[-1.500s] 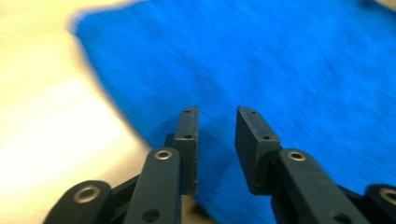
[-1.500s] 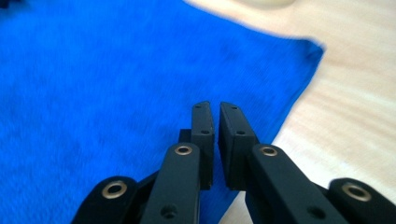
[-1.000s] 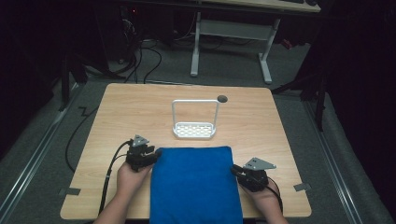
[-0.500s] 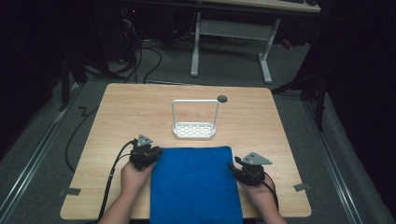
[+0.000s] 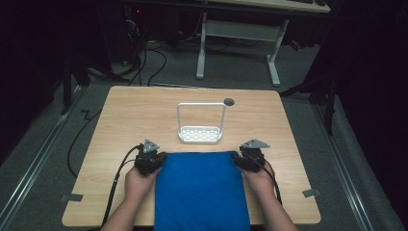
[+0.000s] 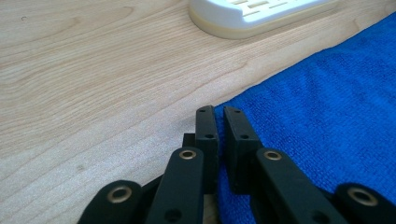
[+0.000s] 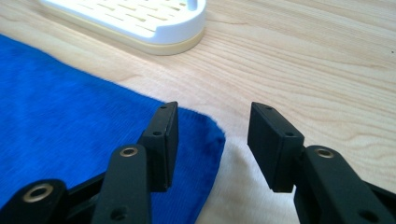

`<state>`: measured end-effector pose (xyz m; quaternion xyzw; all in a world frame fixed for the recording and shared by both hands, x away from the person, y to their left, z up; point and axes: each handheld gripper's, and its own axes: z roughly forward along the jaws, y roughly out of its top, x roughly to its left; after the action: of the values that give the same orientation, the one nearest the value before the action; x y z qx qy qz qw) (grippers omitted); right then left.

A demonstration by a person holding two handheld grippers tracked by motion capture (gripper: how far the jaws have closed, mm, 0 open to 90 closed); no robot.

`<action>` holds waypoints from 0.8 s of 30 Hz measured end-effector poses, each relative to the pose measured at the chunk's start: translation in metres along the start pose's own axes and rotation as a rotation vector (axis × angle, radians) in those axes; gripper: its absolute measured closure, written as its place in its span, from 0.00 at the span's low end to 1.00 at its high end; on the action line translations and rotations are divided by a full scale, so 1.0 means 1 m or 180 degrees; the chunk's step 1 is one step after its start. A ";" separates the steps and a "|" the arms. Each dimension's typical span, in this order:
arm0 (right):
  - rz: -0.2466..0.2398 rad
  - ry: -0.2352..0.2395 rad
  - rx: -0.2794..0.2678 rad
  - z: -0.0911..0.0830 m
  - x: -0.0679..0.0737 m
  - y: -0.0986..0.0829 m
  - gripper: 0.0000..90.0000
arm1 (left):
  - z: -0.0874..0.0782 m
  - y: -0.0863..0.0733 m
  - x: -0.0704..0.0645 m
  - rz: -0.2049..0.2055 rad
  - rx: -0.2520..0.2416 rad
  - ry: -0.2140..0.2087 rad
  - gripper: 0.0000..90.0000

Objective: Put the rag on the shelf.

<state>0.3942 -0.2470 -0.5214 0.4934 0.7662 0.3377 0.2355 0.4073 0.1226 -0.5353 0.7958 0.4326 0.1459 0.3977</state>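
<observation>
A blue towel [image 5: 199, 192] lies flat on the wooden table [image 5: 130, 110], its near end hanging over the front edge. My left gripper [image 5: 160, 157] is at the towel's far left corner. In the left gripper view, the left gripper [image 6: 218, 112] is shut on the towel [image 6: 327, 107], a sliver of cloth edge between its jaws. My right gripper [image 5: 237, 157] is at the far right corner. In the right gripper view, the right gripper [image 7: 212, 114] is open and straddles the towel [image 7: 60, 107] corner, one jaw over cloth, the other over bare wood.
A white slotted rack [image 5: 200, 134] with a tall wire handle stands just beyond the towel, close to both grippers, its base [image 6: 261, 14] [image 7: 140, 18] ahead of each. A dark round hole [image 5: 229, 101] marks the table behind it. Bare wood flanks the towel.
My right gripper has moved forward and inward along the towel's right edge to its far corner. The left gripper has barely shifted. The towel lies where it was.
</observation>
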 end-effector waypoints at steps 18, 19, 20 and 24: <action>-0.0120 0.0117 -0.0048 0.005 0.004 -0.006 0.99 | 0.000 0.000 0.002 -0.0055 0.0004 -0.0053 0.95; -0.0120 0.0117 -0.0048 0.005 0.004 -0.006 0.99 | 0.000 0.000 0.002 -0.0055 0.0004 -0.0053 0.95; -0.0123 0.0134 -0.0132 -0.002 0.005 -0.005 0.99 | 0.000 0.000 0.002 -0.0068 0.0006 -0.0063 0.95; -0.0083 0.0164 -0.0213 -0.010 0.005 -0.006 0.99 | -0.001 0.000 0.001 -0.0033 0.0009 -0.0042 0.96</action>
<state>0.3821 -0.2469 -0.5192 0.4664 0.7666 0.3727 0.2364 0.4073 0.1244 -0.5345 0.7951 0.4343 0.1379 0.4002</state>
